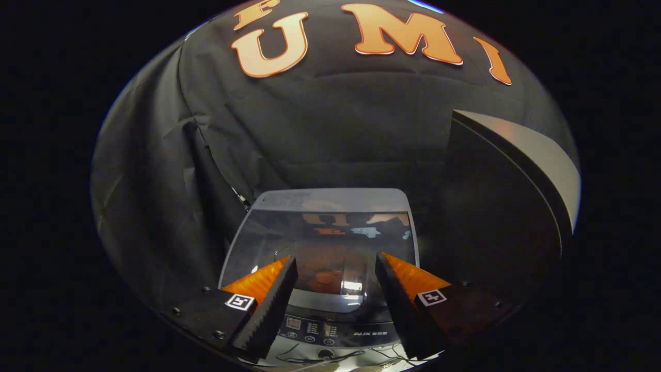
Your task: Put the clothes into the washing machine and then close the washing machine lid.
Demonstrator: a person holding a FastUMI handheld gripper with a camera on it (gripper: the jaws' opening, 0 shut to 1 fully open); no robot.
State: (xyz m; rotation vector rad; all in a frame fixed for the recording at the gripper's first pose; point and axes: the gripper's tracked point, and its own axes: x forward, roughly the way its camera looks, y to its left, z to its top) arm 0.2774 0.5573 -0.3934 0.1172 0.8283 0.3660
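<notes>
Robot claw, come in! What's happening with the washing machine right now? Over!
Gripper open, fingers apart, holding nothing. Washing machine just ahead, its glass lid down flat between the fingers. Nothing between fingers and lid. Over.

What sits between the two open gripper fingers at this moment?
In the gripper view, the open gripper frames the washing machine's closed glass lid; nearer, the control panel lies between the fingers. Nothing is held.
</notes>
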